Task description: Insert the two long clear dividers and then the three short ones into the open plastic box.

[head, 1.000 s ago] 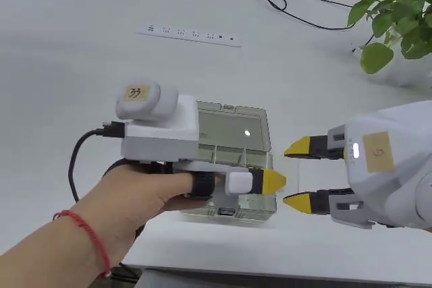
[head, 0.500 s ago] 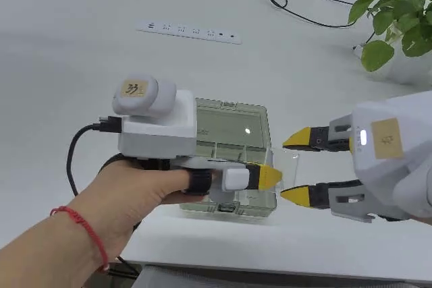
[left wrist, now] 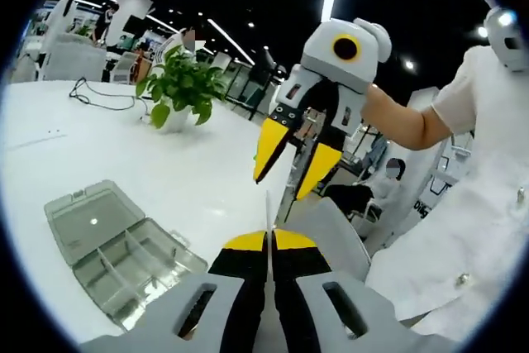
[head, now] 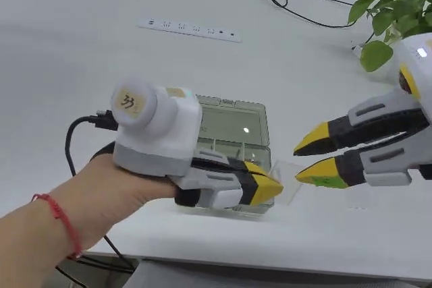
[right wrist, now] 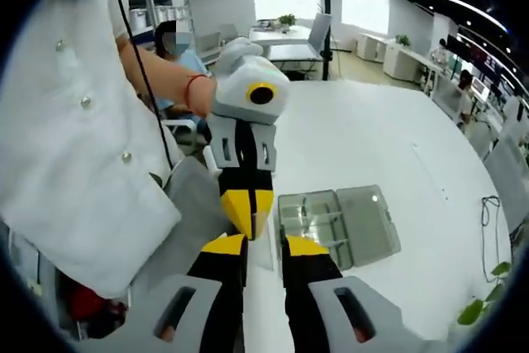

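One clear divider: clamping it in left gripper, offering it to right gripper, jaws half-parted and empty, presumably for regripping.

Hard to make out in your head view
Your left gripper hides the box's near half, your right gripper is cut off at 3 o'clock, and the clear divider is too faint to outline.

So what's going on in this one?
A person works two handheld grippers over a white table. The left gripper is shut on a thin clear divider, held beside the open plastic box. The right gripper faces it with jaws open, its tips close to the divider but not closed on it. The box seems to hold some seated dividers.
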Motion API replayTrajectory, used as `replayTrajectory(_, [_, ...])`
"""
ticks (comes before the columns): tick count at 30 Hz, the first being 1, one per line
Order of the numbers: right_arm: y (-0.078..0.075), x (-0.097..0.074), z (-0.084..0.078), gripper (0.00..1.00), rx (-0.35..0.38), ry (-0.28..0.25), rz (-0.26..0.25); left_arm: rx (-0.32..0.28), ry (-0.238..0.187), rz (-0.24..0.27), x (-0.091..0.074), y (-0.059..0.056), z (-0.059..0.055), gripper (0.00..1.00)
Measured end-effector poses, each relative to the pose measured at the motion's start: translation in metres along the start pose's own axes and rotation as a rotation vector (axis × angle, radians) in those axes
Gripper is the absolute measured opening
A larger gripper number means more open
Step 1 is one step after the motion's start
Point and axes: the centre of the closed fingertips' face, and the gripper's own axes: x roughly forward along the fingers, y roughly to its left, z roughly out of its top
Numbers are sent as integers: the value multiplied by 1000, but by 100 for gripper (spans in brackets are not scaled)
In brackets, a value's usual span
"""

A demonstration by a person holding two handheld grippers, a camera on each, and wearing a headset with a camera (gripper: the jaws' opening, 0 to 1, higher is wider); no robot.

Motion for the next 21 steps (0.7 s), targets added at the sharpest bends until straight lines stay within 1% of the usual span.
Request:
replayTrajectory(1, [2, 1, 0, 16, 4, 0, 25, 24, 6, -9, 0, -2, -1, 0])
replayTrajectory(2, [5, 1, 0, 16, 10, -2, 51, 63, 3, -18, 0, -4, 0, 0])
replayTrajectory(3, [7, 2, 0, 15, 11, -6, 73, 69, 6, -21, 0, -5, -1, 0])
replayTrajectory(4, [12, 3, 1, 14, 6, -10, 114, 83, 12, -29, -1, -7, -2, 0])
replayTrajectory(5, [13, 4, 2, 13, 8, -11, 127, 98, 8, -38, -1, -9, -1, 0])
replayTrajectory(6, [13, 5, 2, 13, 16, -8, 138, 97, 6, -44, -1, -10, -1, 0])
replayTrajectory(7, [15, 6, 3, 13, 15, -9, 152, 108, 6, -51, -1, -12, -1, 0])
replayTrajectory(8, [16, 7, 4, 12, 19, -12, 169, 130, 0, -58, -2, -13, 0, 0])
replayTrajectory(10, [18, 9, 4, 9, 28, -15, 200, 141, -5, -64, -3, -15, 2, 0])
replayTrajectory(11, [17, 10, 4, 9, 29, -12, 202, 155, -13, -70, -3, -16, 3, 0])
replayTrajectory(13, [17, 10, 3, 9, 20, -3, 213, 159, -14, -74, -4, -16, 4, 0])
replayTrajectory(16, [18, 11, 3, 7, 23, -3, 227, 169, -15, -78, -4, -17, 4, 0])
replayTrajectory(21, [23, 13, 4, 5, 13, 4, 244, 171, -24, -77, -6, -16, 6, 0])
